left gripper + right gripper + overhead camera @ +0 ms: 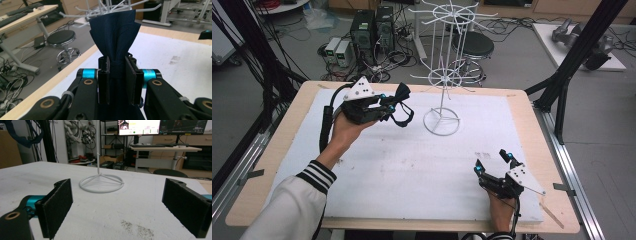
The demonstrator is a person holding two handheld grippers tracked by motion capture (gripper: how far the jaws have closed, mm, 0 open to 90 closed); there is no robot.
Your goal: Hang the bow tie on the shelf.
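L claw [388,106] clamped on dark bow tie [402,93], carrying toward white rack [443,75], R claw [493,162] wide, idle on table [412,165]; next prob needs strap hooked on a peg.

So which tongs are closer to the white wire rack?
The left tongs, holding a dark bow tie up just beside the rack's ring base. The right tongs sit open nearer the person, farther from it.

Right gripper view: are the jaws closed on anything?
No, the right gripper has its jaws wide apart, bare white table between them.
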